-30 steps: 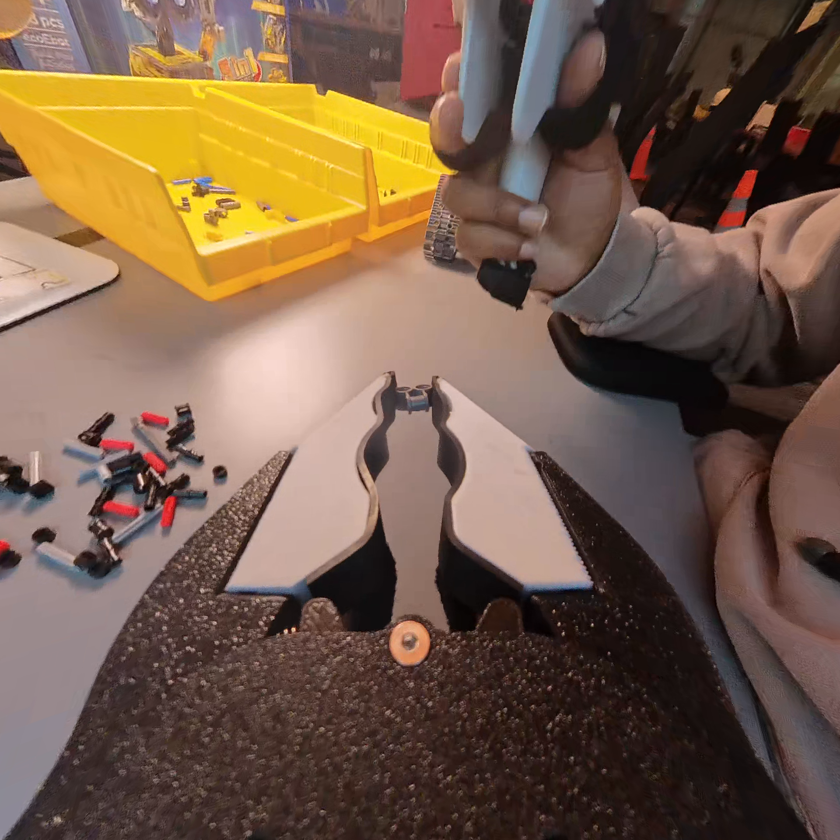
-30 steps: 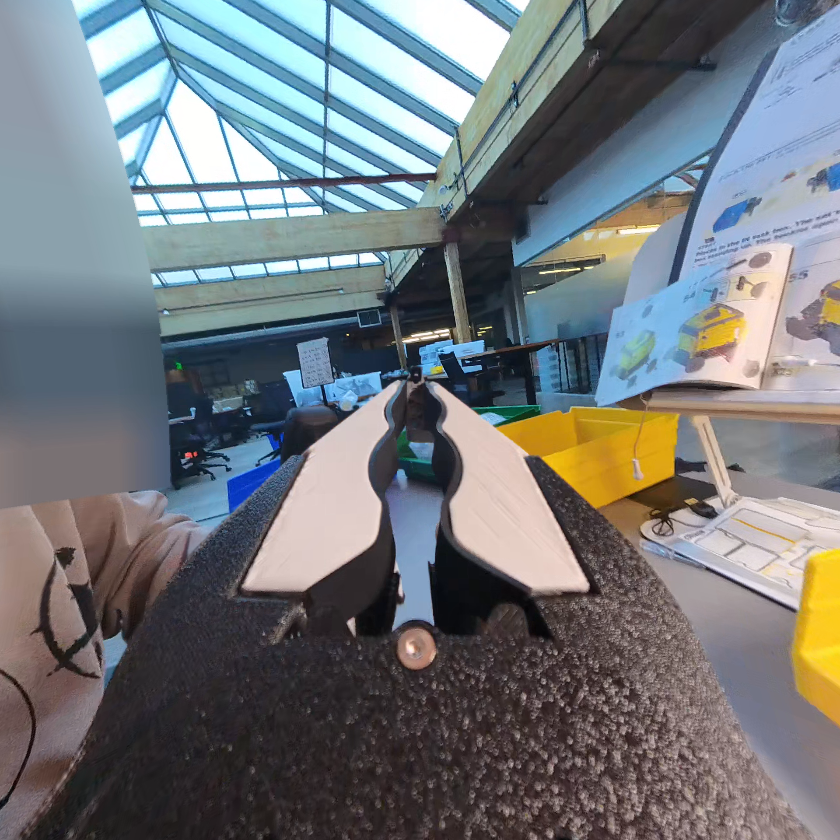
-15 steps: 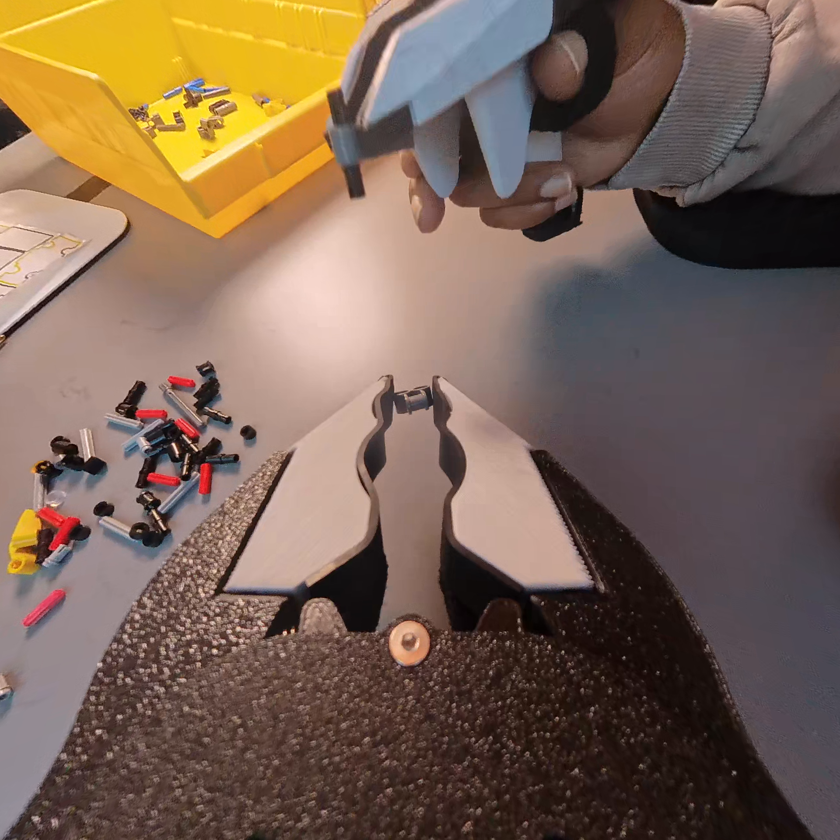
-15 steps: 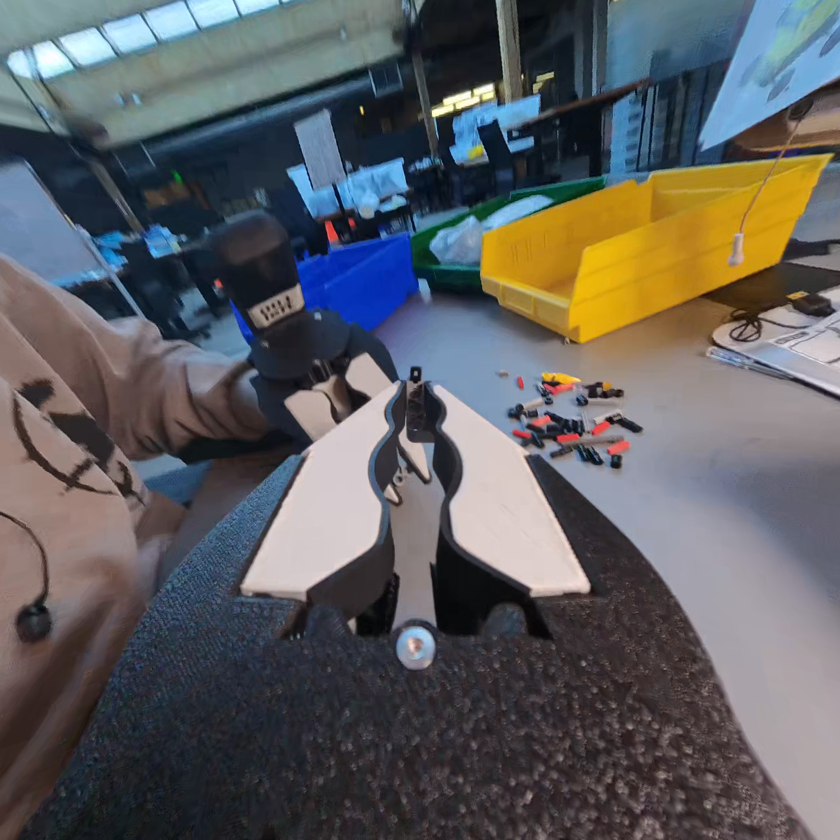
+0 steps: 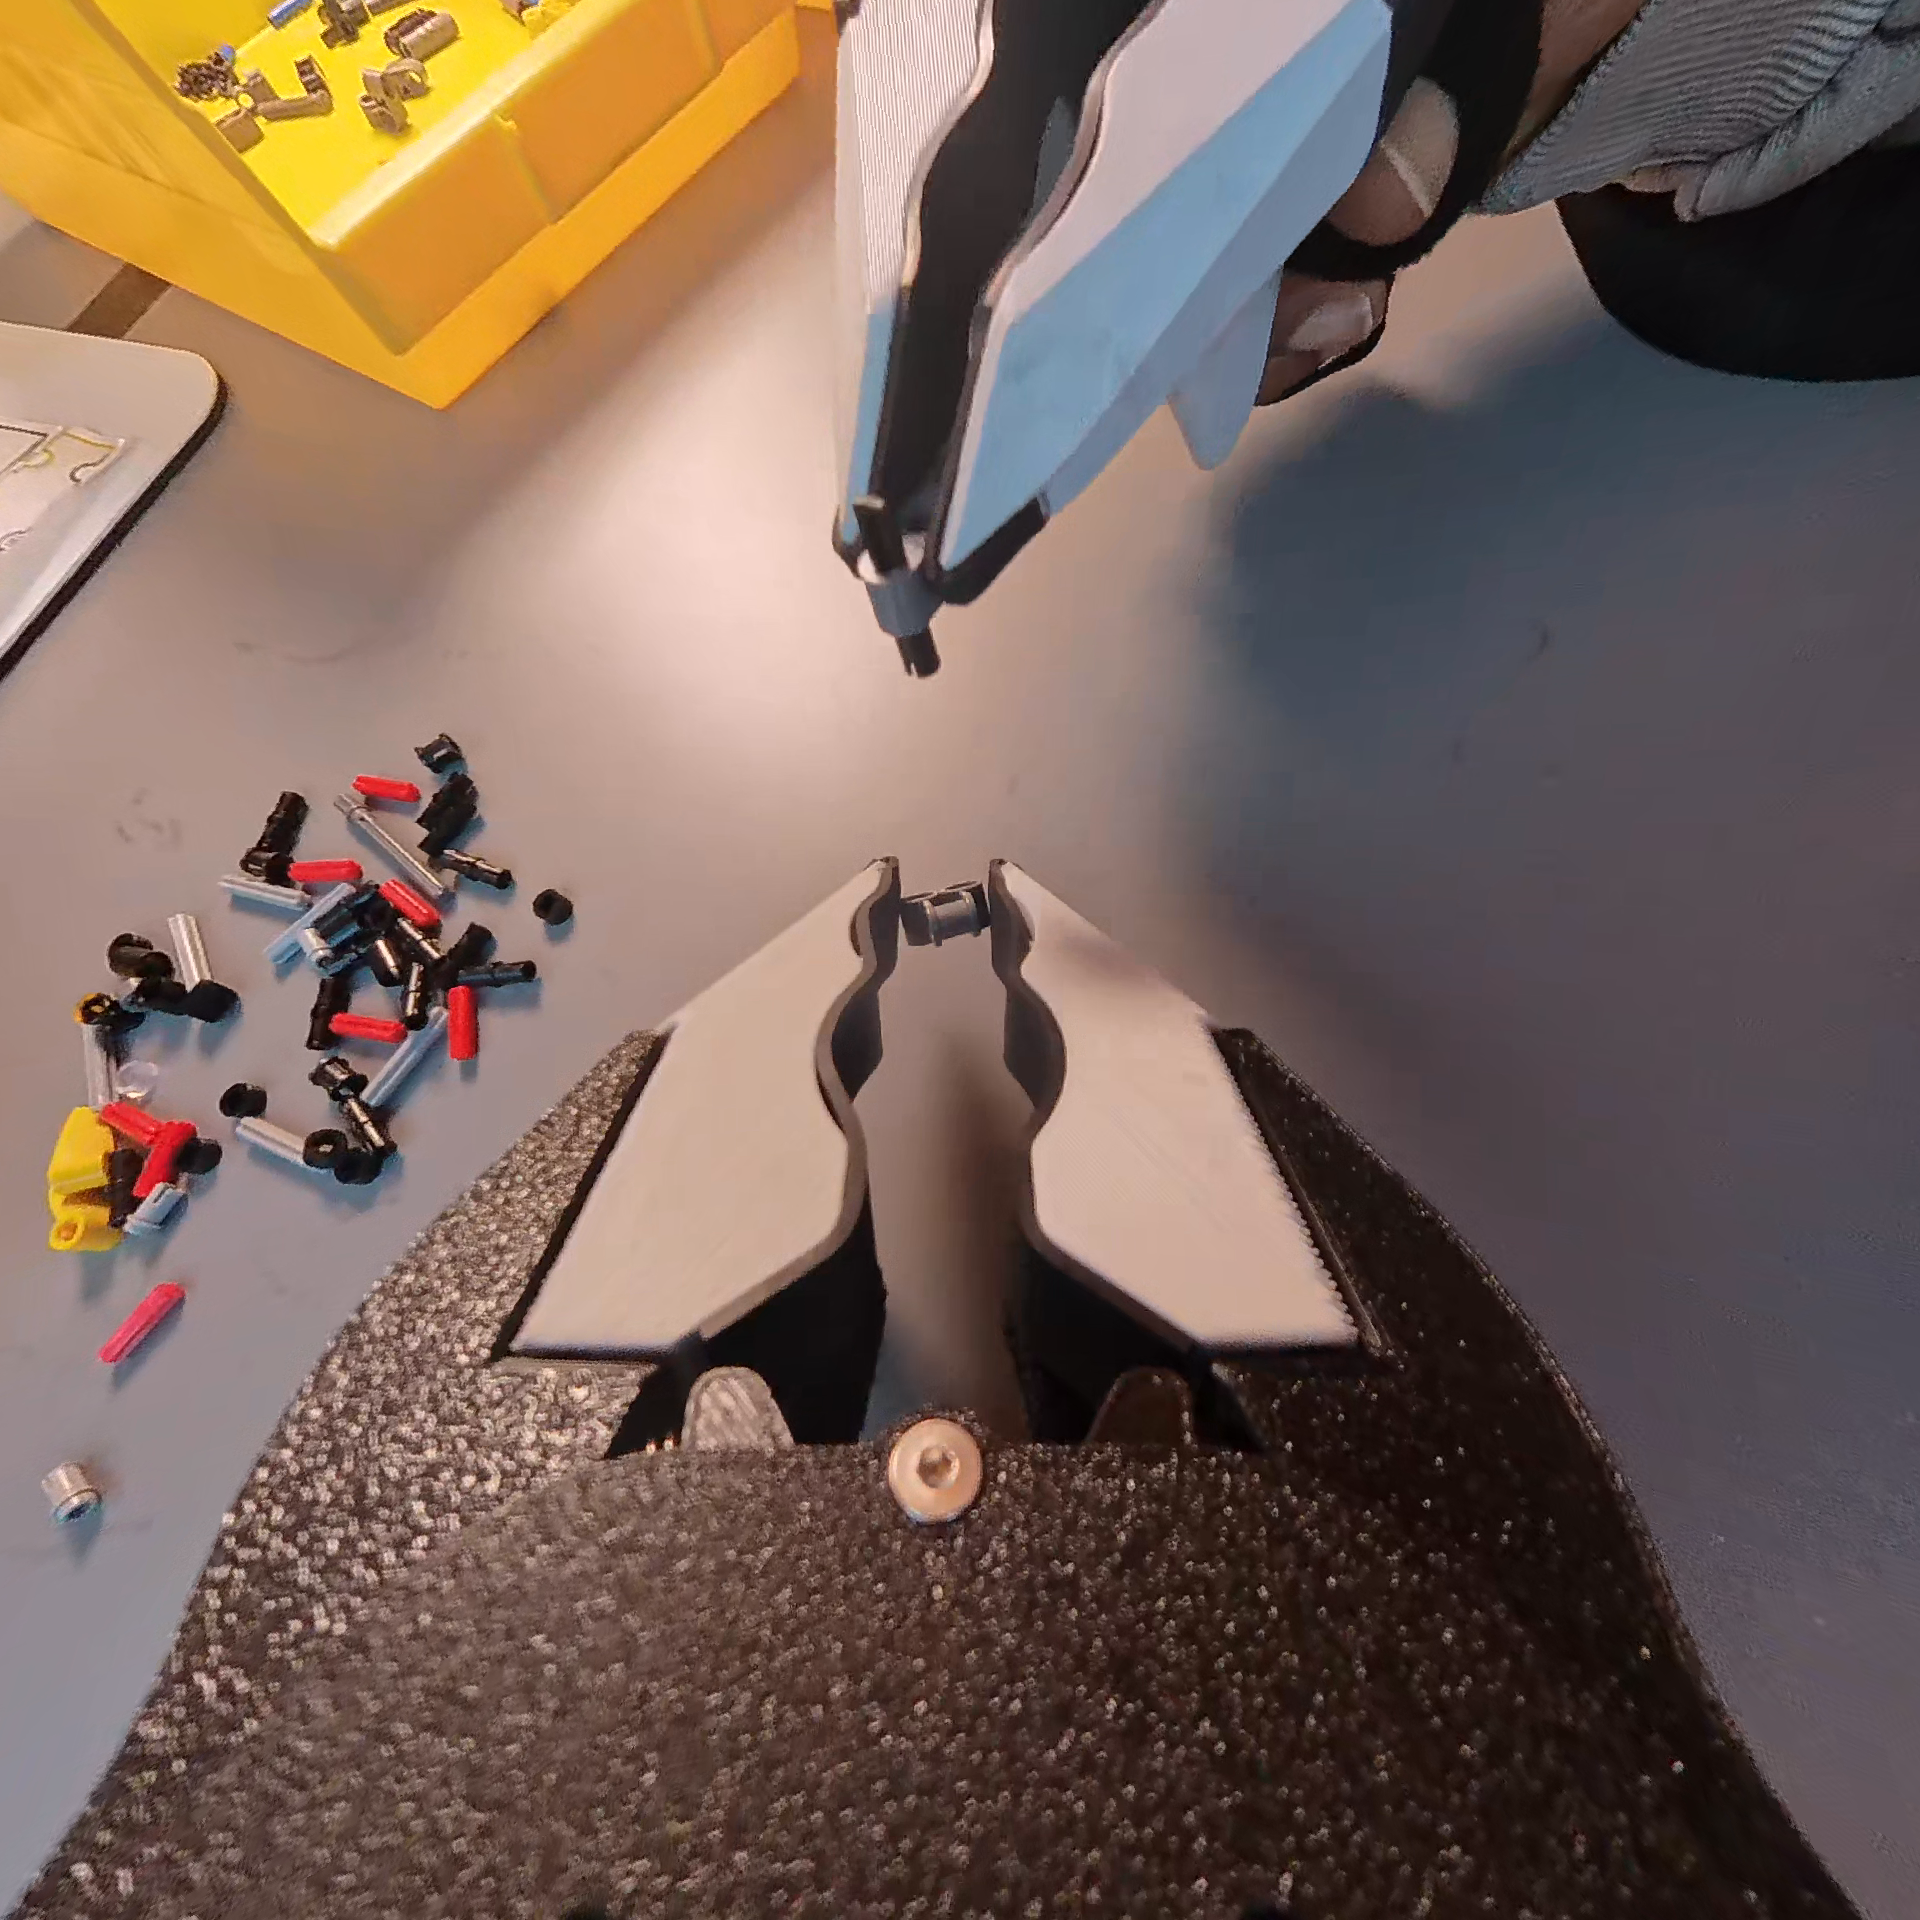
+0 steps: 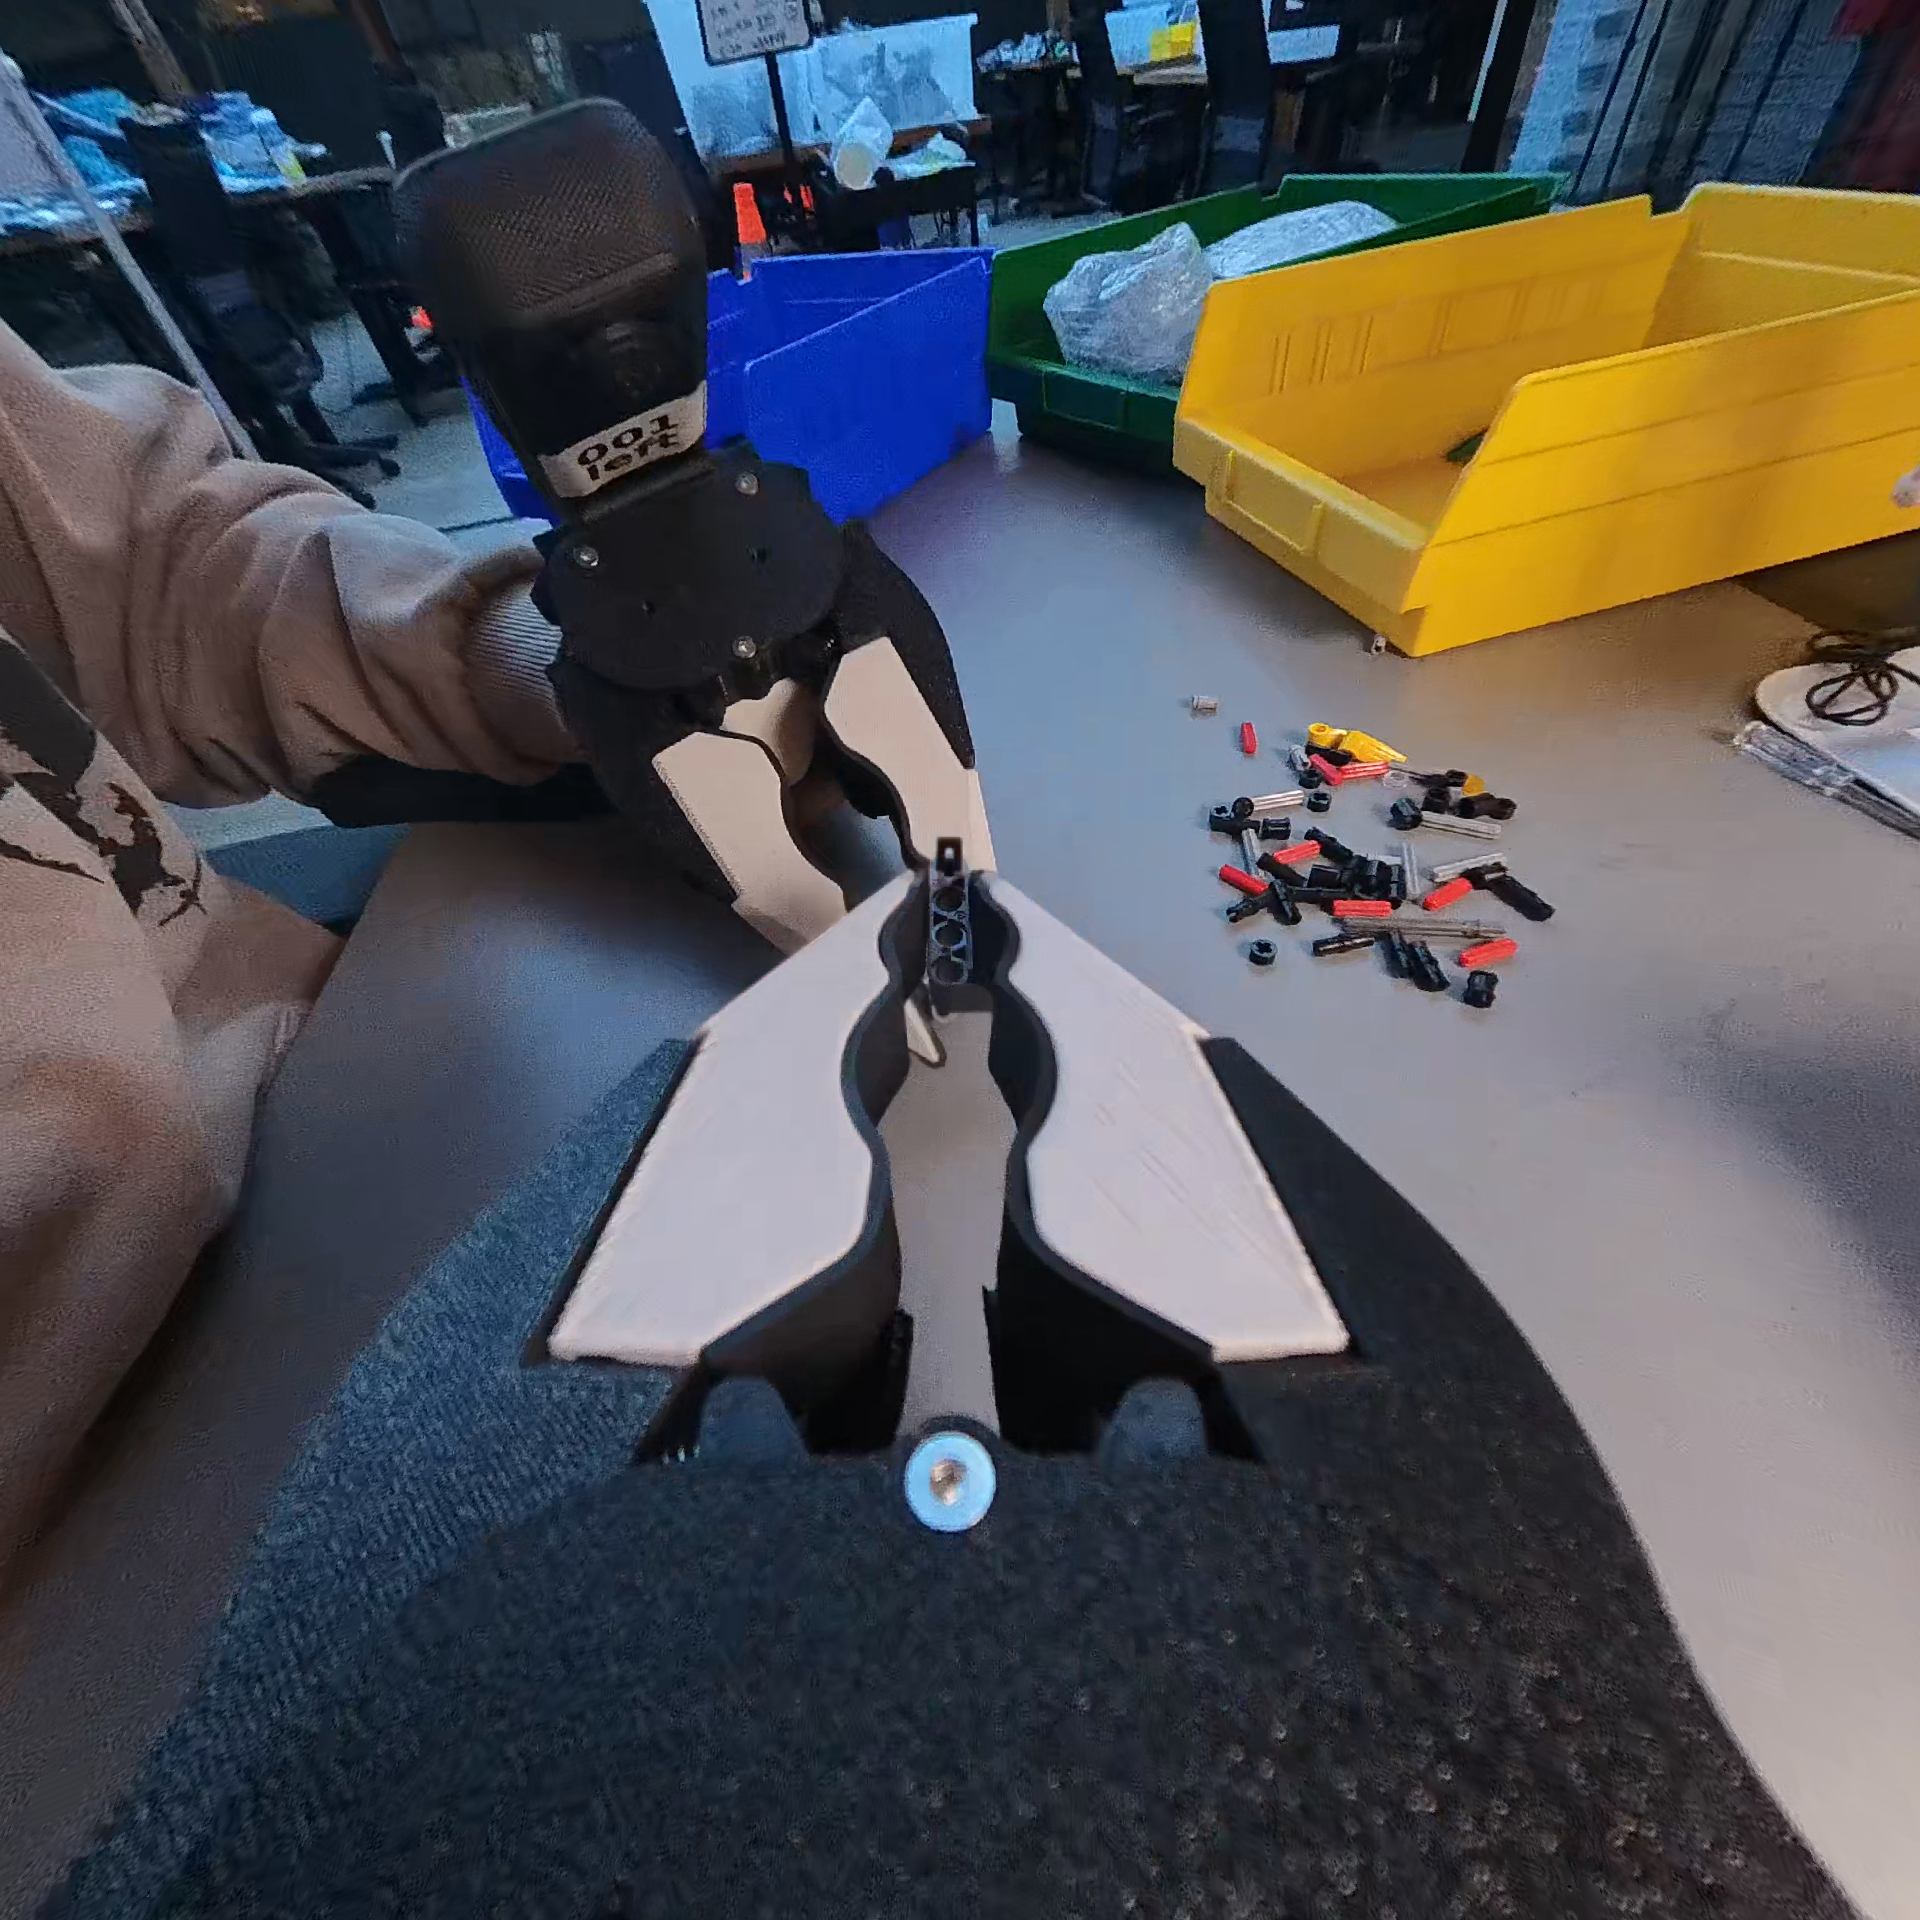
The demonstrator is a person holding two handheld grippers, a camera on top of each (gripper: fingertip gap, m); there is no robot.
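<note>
My left gripper (image 5: 943,896) is shut on a small dark grey connector piece (image 5: 943,918), held crosswise between its tips above the grey table (image 5: 1455,831). My right gripper (image 6: 951,883) is shut on a black beam with round holes (image 6: 949,930) that has a pin at its end. In the left wrist view the right gripper (image 5: 902,566) comes down from above, its beam end and pin (image 5: 906,621) pointing at the connector, a short gap apart. In the right wrist view the left gripper (image 6: 894,821) sits just beyond my tips, held by a sleeved arm.
A scatter of small black, red and grey pins (image 5: 343,966) lies on the table to the left, also seen in the right wrist view (image 6: 1371,852). Yellow bins (image 5: 416,156) (image 6: 1558,416), a blue bin (image 6: 862,353) and a green bin (image 6: 1122,312) stand at the back. A white-grey board (image 5: 73,457) lies far left.
The right gripper has swung down from pointing at the ceiling to point at the table, and has come close above the left gripper's tips. The left gripper has tilted down slightly, still holding its piece.
</note>
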